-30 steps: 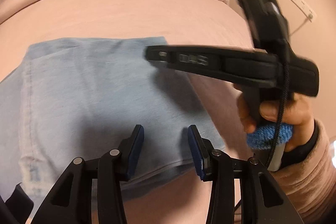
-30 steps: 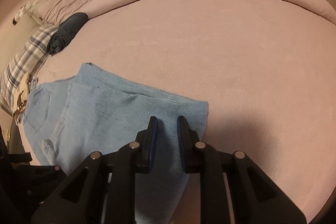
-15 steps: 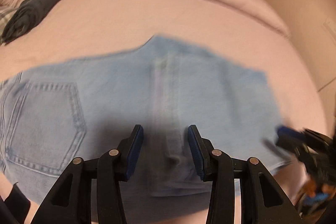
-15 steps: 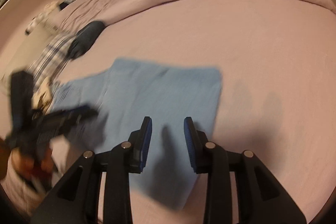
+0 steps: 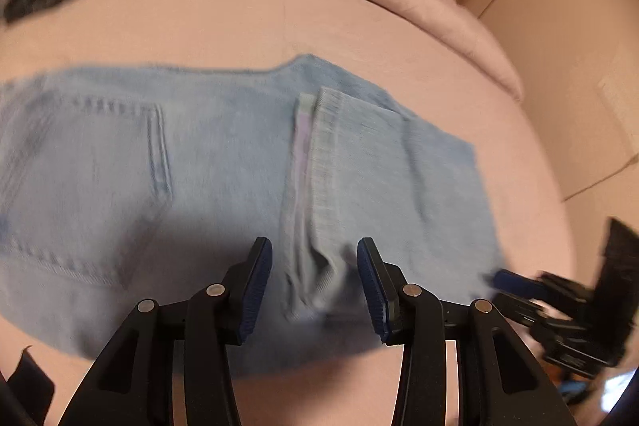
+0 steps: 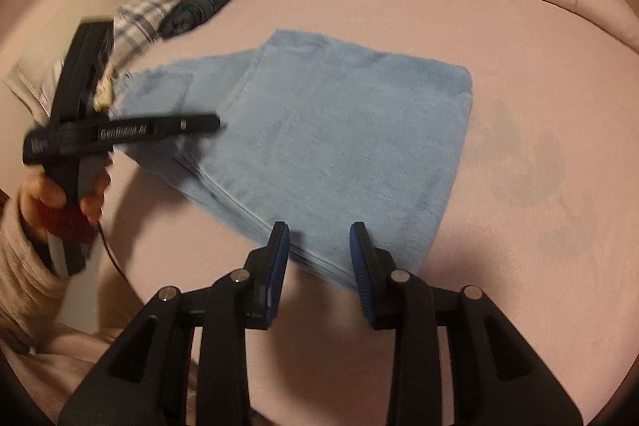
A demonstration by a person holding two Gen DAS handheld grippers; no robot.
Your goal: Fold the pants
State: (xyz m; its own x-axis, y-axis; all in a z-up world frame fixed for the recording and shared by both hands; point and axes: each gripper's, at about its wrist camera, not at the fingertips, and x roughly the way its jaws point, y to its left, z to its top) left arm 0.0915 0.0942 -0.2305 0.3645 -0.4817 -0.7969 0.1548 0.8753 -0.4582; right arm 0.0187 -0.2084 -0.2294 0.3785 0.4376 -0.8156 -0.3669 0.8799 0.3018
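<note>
Pants [image 6: 319,130] folded over on bed [image 6: 519,46]; left gripper [image 5: 314,284] and right gripper [image 6: 319,258] agape, empty; final fold likely remaining.

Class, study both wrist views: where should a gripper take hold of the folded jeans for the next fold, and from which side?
Probably the hem end of the jeans, lying between the open left gripper fingers. Approach from the near edge: there the stacked layers lie exposed and slightly raised off the bed, so a finger can slip under.
</note>
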